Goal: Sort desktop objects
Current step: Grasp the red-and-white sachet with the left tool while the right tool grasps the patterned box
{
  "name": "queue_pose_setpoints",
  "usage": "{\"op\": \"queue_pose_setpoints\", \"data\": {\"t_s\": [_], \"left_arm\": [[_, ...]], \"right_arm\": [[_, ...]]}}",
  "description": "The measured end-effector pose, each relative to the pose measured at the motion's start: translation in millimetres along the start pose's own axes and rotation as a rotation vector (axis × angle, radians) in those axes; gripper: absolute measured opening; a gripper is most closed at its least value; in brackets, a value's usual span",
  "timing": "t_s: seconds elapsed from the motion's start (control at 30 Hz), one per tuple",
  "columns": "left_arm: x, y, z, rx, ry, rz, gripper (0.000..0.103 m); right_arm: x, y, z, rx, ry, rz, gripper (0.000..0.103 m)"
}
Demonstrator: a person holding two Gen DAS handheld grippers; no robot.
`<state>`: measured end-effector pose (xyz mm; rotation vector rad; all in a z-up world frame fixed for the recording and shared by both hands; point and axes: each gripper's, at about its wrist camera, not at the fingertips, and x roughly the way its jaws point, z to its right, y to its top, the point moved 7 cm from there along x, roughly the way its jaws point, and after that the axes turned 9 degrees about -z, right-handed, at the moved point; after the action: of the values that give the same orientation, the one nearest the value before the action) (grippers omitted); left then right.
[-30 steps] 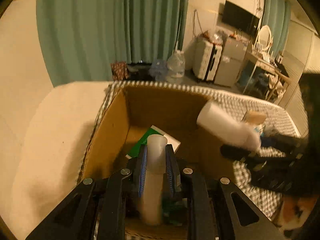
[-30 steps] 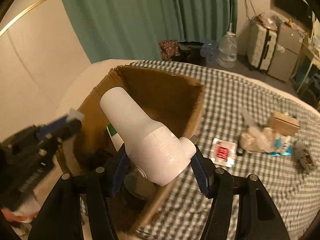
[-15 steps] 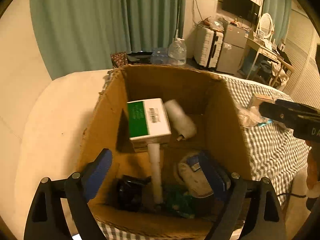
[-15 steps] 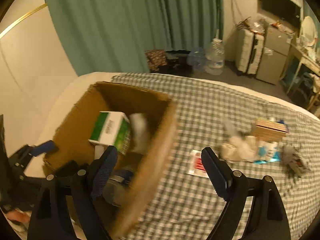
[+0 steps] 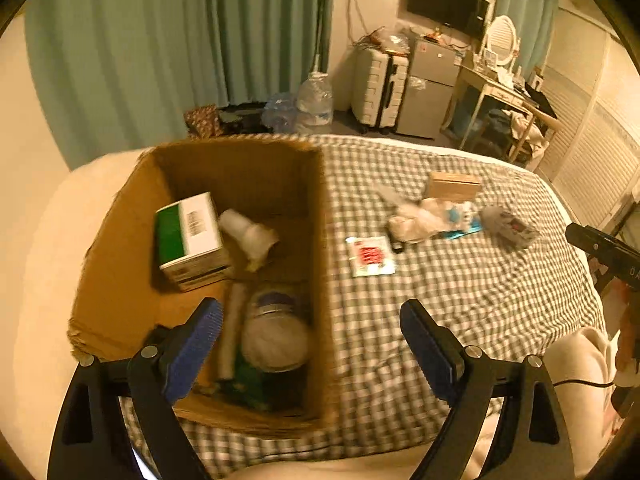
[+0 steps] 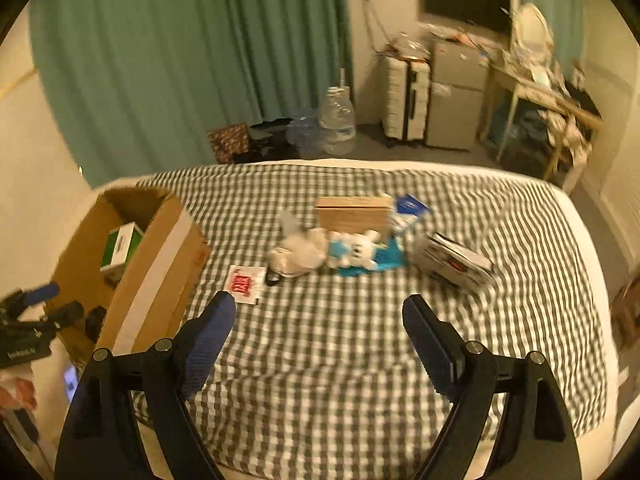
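Both grippers (left (image 5: 310, 330), right (image 6: 320, 326)) spread wide, empty, cardboard box (image 5: 120, 248) filled, plush toy (image 6: 352, 252) on checked cloth (image 6: 340, 340)

Left gripper (image 5: 310, 330) fingers spread, empty — above cardboard box (image 5: 120, 256) with green-white carton (image 5: 188, 236), perhaps a jar (image 5: 276, 332).

Little can be read. A green and white carton (image 5: 188, 236) in the cardboard box (image 5: 120, 248), left of centre in the left wrist view, carries a barcode on its white face, its digits too small to tell. A white packet (image 5: 371, 256) on the checked bed cover, near the centre, bears a red printed block whose characters are blurred. At the right edge, the black tool (image 5: 608, 252) shows pale letters, cut off and unreadable.
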<state>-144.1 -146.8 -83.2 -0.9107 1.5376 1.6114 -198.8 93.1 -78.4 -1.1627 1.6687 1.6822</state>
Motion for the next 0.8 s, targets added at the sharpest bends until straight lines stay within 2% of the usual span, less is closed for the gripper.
{"op": "queue_pose_setpoints", "data": {"t_s": [0.17, 0.27, 0.4, 0.5, 0.67, 0.8], "left_arm": [[7.8, 8.2, 66.2, 0.037, -0.026, 0.030, 0.099], [33.6, 15.1, 105.8, 0.059, -0.054, -0.005, 0.099], [73.4, 26.0, 135.9, 0.085, -0.011, -0.043, 0.099], [110.1, 30.7, 134.3, 0.040, 0.019, -0.085, 0.099], [164.8, 24.1, 116.3, -0.061, 0.047, -0.167, 0.099], [195.6, 23.5, 101.0, -0.075, 0.107, -0.191, 0.099]], "right_arm": [[-7.5, -6.0, 49.9, 0.062, -0.019, 0.033, 0.089], [-0.3, -9.9, 66.3, 0.027, -0.056, 0.046, 0.089], [15.7, -8.0, 84.0, -0.044, -0.112, 0.061, 0.089], [33.7, 1.4, 98.2, -0.084, -0.094, 0.026, 0.089], [62.5, 14.6, 124.5, -0.069, -0.089, -0.037, 0.089], [89.5, 21.1, 131.5, -0.133, -0.146, -0.080, 0.089]]}}
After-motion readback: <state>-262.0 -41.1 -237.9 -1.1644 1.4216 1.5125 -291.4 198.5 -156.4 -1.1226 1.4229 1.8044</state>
